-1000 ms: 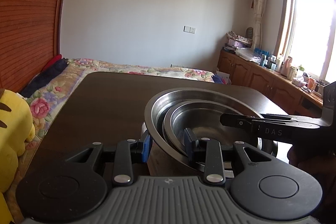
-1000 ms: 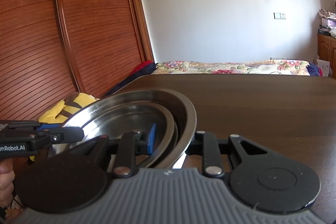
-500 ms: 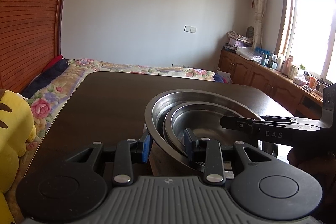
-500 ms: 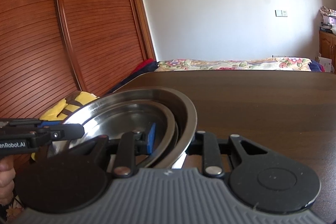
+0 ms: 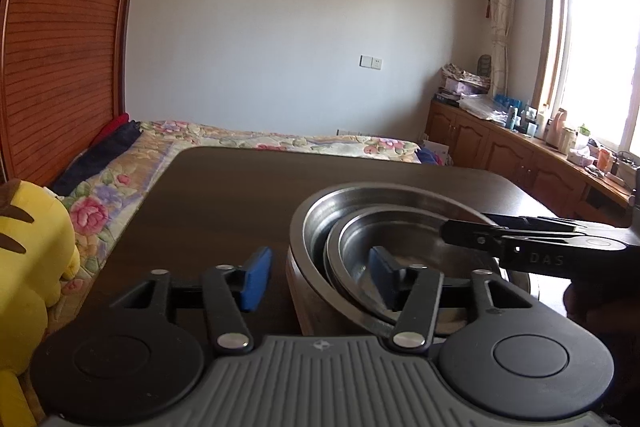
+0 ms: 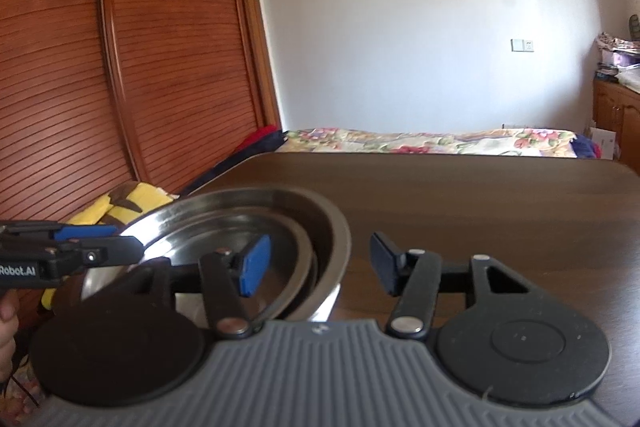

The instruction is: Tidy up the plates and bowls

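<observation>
Nested steel bowls sit on table. Left tongs and right tongs both spread wide, straddling opposite rims, gripping nothing; each equally near.

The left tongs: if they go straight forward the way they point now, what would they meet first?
The left tongs are open astride the near rim of the big steel bowl, so that rim comes first; one pad already sits inside, though depth is unclear.
</observation>
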Demonstrator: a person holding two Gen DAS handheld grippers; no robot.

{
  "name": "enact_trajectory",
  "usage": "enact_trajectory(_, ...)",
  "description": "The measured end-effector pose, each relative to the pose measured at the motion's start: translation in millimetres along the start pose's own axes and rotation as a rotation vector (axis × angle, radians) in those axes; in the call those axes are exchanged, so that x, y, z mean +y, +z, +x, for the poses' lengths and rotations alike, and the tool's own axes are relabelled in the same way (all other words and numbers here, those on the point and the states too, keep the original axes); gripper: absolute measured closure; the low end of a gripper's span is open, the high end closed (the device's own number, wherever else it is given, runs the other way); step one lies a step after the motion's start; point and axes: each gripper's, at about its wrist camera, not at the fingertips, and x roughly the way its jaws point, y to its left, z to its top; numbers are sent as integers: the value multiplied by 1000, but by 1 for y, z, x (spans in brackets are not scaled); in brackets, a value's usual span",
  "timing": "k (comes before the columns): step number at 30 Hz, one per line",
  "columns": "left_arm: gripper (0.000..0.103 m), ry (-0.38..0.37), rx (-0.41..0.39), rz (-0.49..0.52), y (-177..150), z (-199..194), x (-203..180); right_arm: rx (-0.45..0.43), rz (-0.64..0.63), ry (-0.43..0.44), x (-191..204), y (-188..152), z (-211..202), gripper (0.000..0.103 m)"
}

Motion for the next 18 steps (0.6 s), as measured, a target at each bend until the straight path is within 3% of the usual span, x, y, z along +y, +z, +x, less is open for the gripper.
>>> enact_trajectory(7,38,17,-40,37,10,-10,-9,-53,-4,-45,-5,8,-22,43)
enact_trajectory(18,23,29,-92,78,16,-37,-29,-123,-19,-109,-3,14,-61,39)
